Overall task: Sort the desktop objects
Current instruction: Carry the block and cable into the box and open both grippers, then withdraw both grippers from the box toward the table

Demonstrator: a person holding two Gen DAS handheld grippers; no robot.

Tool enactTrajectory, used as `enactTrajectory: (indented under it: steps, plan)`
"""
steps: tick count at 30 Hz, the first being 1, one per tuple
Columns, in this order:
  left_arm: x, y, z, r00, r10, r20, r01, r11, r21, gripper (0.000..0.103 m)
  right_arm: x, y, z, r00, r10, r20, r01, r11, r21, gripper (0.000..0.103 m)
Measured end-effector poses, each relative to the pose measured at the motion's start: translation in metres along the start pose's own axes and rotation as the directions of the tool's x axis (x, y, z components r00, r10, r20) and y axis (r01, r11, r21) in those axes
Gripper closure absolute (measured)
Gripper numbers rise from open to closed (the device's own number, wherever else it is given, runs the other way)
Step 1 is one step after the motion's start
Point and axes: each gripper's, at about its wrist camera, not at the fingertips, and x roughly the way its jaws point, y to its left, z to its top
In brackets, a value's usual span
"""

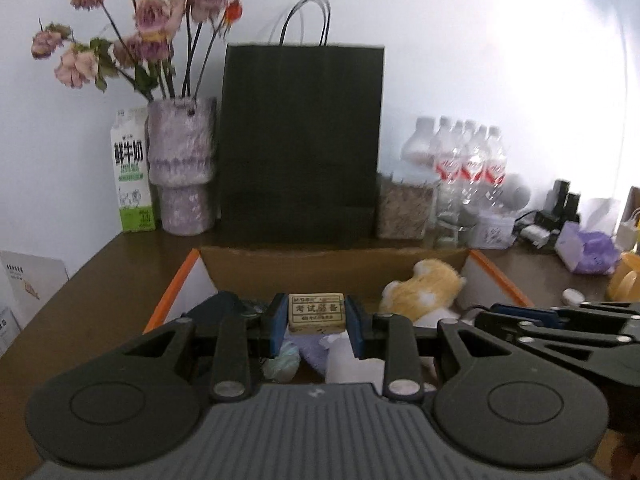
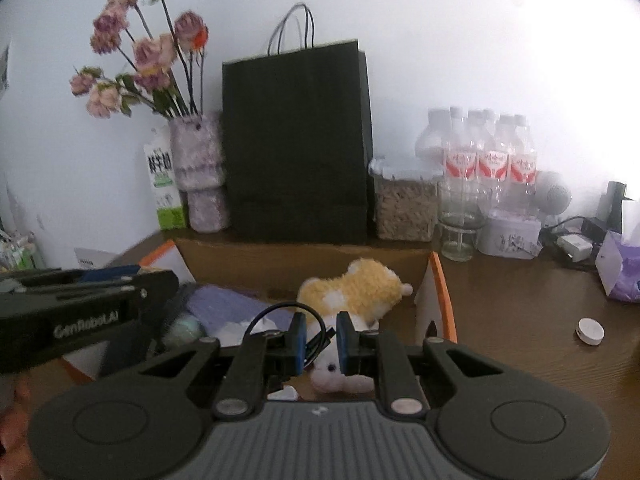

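Observation:
My left gripper (image 1: 316, 320) is shut on a small tan eraser (image 1: 317, 313) with printed characters, held above an open cardboard box (image 1: 280, 266) with orange-edged flaps. My right gripper (image 2: 321, 340) is narrowly parted over the same box (image 2: 304, 258), with a black cable (image 2: 280, 312) looping between and behind its pads; whether it grips the cable is unclear. A yellow and white plush toy (image 2: 360, 288) lies in the box, also in the left wrist view (image 1: 424, 292). The box also holds purple and white soft items (image 2: 224, 304).
At the back stand a black paper bag (image 1: 300, 140), a furry vase of dried flowers (image 1: 180, 168), a milk carton (image 1: 132, 172), a jar of grain (image 2: 404, 208), a glass (image 2: 460, 220) and several water bottles (image 2: 488, 152). A tissue box (image 2: 620, 276) and white round cap (image 2: 591, 331) lie right.

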Motion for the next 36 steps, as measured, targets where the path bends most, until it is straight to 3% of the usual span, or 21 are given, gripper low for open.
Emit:
enactTrajectory:
  steps: [5, 10, 13, 14, 15, 16, 18, 19, 21, 24, 36]
  plan:
    - [0.018, 0.001, -0.014, 0.999, 0.010, -0.050, -0.008, 0.999, 0.034, 0.072, 0.012, -0.001, -0.011, 0.999, -0.009, -0.037, 0.007, 1.000, -0.030, 0.089]
    - [0.021, -0.004, -0.022, 0.999, 0.019, -0.051, -0.016, 0.998, 0.065, 0.071, 0.015, 0.000, -0.016, 0.998, -0.010, -0.057, 0.008, 0.999, -0.041, 0.088]
    - [0.023, -0.004, -0.023, 0.998, 0.034, -0.049, -0.031, 0.998, 0.063, 0.056, 0.015, -0.001, -0.018, 0.997, -0.018, -0.071, 0.015, 0.999, -0.045, 0.084]
    - [0.021, -0.003, -0.022, 0.998, 0.036, -0.043, -0.034, 0.998, 0.060, 0.045, 0.015, 0.000, -0.018, 0.997, -0.021, -0.070, 0.018, 0.999, -0.049, 0.079]
    - [0.019, -0.003, -0.021, 0.999, 0.042, -0.034, -0.040, 0.997, 0.058, 0.031, 0.013, 0.000, -0.018, 0.997, -0.020, -0.068, 0.016, 0.999, -0.051, 0.065]
    - [0.016, -0.004, -0.020, 0.998, 0.052, -0.020, -0.050, 0.997, 0.060, 0.024, 0.011, 0.000, -0.017, 0.998, -0.015, -0.061, 0.013, 0.999, -0.048, 0.045]
    - [0.011, -0.004, -0.018, 0.996, 0.083, 0.015, -0.083, 0.995, 0.057, 0.003, 0.006, -0.001, -0.016, 0.999, -0.013, -0.038, 0.011, 0.999, -0.044, 0.021]
    - [0.008, -0.003, -0.017, 0.994, 0.108, 0.034, -0.110, 0.993, 0.048, 0.000, 0.002, -0.001, -0.015, 0.999, -0.027, -0.024, 0.026, 0.999, -0.044, 0.010]
    - [0.002, 0.002, -0.013, 0.991, 0.117, 0.057, -0.118, 0.993, 0.019, 0.000, -0.004, -0.004, -0.012, 0.999, -0.036, -0.001, 0.036, 0.999, -0.035, 0.001]
    - [-0.003, 0.007, -0.009, 0.993, 0.105, 0.061, -0.104, 0.994, -0.025, 0.000, -0.012, -0.007, -0.007, 1.000, -0.018, 0.023, 0.018, 1.000, -0.013, 0.000]
    - [-0.030, 0.002, -0.007, 0.991, 0.090, 0.104, -0.088, 0.996, -0.031, 0.000, -0.031, -0.001, -0.002, 0.999, -0.014, 0.050, 0.015, 1.000, -0.027, 0.000]
